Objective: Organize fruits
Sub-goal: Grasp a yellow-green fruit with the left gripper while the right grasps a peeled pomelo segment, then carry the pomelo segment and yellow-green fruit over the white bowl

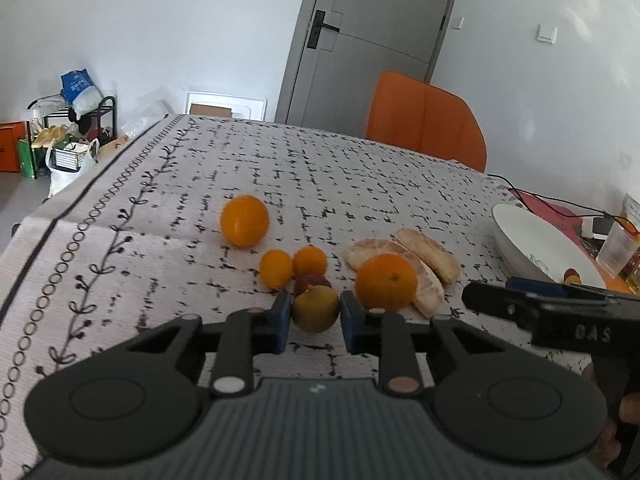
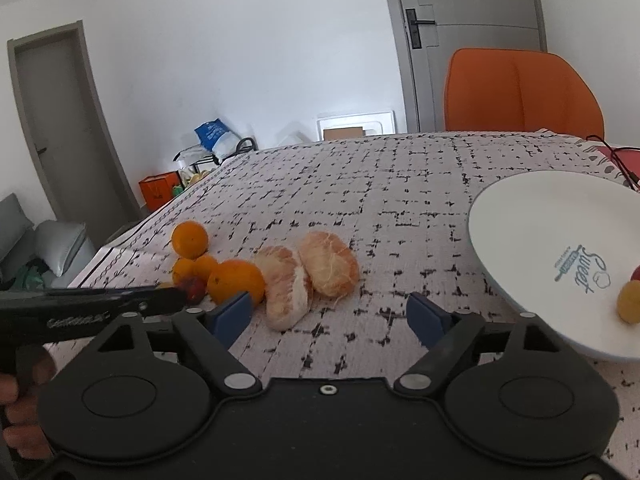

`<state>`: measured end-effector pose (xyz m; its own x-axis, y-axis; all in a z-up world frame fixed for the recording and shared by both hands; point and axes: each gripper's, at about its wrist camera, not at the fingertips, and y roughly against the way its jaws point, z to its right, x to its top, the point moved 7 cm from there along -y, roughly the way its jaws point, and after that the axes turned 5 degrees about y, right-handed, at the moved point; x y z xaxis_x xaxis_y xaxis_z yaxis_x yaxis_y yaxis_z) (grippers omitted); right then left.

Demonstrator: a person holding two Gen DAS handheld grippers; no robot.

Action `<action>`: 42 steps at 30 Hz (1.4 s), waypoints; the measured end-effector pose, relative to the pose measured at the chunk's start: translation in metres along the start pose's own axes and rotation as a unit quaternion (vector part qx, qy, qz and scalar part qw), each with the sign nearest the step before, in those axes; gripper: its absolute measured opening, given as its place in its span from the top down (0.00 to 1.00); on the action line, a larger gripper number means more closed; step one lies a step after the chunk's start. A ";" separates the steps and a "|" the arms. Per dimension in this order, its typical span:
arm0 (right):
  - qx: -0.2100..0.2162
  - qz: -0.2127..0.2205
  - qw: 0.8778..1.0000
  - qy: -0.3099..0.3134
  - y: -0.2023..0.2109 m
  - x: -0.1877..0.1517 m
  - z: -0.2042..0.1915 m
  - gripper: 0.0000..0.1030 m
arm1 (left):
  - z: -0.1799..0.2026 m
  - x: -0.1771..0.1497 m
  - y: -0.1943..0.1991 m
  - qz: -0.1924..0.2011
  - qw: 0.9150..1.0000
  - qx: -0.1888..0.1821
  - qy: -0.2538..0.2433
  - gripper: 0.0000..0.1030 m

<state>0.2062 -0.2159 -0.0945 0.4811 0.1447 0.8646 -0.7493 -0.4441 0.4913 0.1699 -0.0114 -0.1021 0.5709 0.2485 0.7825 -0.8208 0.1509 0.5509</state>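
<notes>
With its two blue pads closed against the sides of a small yellow-green fruit [image 1: 315, 309], the left gripper [image 1: 315, 322] grips that fruit just above the patterned tablecloth [image 1: 360, 168]. The fruit is nearly round, so no long axis can be told. Directly beyond the left gripper's tips lies a dark red fruit [image 1: 310, 280], touching the gripped one, with two small oranges [image 1: 276, 268] side by side behind it. A larger orange [image 1: 386, 286] sits just ahead and to the right of the tips; another [image 1: 244, 221] lies farther ahead to the left.

The right gripper [image 2: 331, 314] stands with its jaws well apart and holds nothing; only tablecloth lies between the pads. Just ahead of its left pad lie two peeled citrus halves [image 2: 308, 276], side by side and touching, each with its long axis running roughly away from the gripper. A white plate [image 2: 532, 216] lies ahead to the right, carrying a yellow fruit [image 2: 629, 302] near its right edge.
</notes>
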 end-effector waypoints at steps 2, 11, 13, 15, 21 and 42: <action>-0.001 0.000 1.000 -0.004 -0.004 0.002 0.001 0.28 | -0.005 0.002 0.002 0.003 1.000 0.004 0.002 0.76; -0.009 0.000 1.000 -0.002 -0.022 0.012 0.004 0.41 | -0.023 0.010 0.009 0.015 1.000 0.021 0.013 0.76; -0.014 -0.003 1.000 -0.003 -0.027 0.013 0.007 0.43 | -0.025 0.011 0.010 0.017 0.999 0.023 0.014 0.76; -0.016 -0.006 1.000 -0.003 -0.032 0.014 0.009 0.46 | -0.028 0.011 0.011 0.019 0.999 0.026 0.015 0.76; -0.007 -0.014 1.000 -0.005 -0.042 0.016 0.011 0.48 | -0.033 0.011 0.012 0.020 0.999 0.032 0.019 0.76; 0.050 -0.015 0.998 -0.032 -0.045 0.020 0.012 0.70 | -0.035 0.013 0.017 0.027 0.999 0.034 0.022 0.76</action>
<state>0.2551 -0.2036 -0.1009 0.5329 0.1028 0.8399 -0.6873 -0.5265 0.5004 0.1627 0.0276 -0.0922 0.5225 0.2970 0.7992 -0.8467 0.0704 0.5274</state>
